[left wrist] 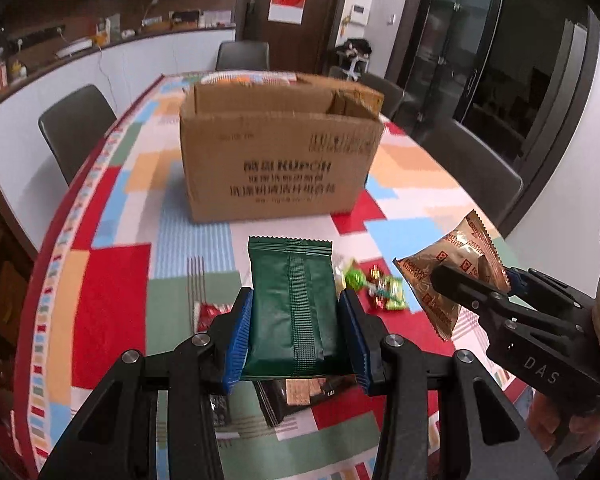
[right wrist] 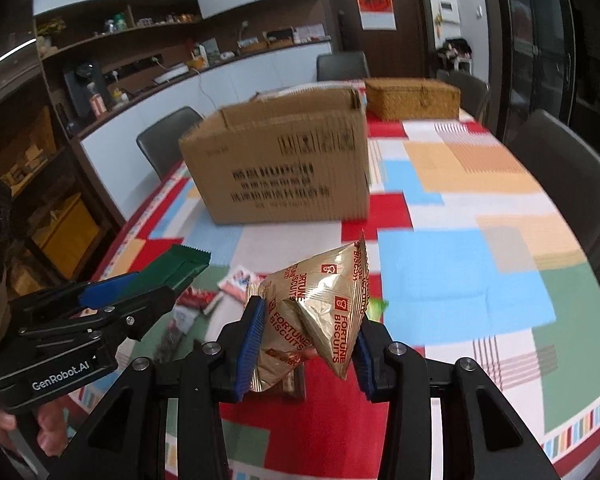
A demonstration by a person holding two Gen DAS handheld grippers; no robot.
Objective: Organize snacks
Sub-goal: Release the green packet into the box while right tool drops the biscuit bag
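Progress: two packets are being carried above the table [left wrist: 112, 300], neither yet in the cardboard box [left wrist: 280, 168]; judging by this, the sorting is only partway.
Left tongs [left wrist: 296, 332]: pinching the green packet [left wrist: 292, 300] across its width.
Right tongs [right wrist: 308, 348]: clamping the gold biscuit packet [right wrist: 320, 308].
Left over: candies [left wrist: 376, 286] and dark packets [left wrist: 296, 396] are lying on the table.
Green packet axis: running away from the camera, crimped end pointing toward the box.
Gold packet axis: tilting up, top corner leaning toward the box.
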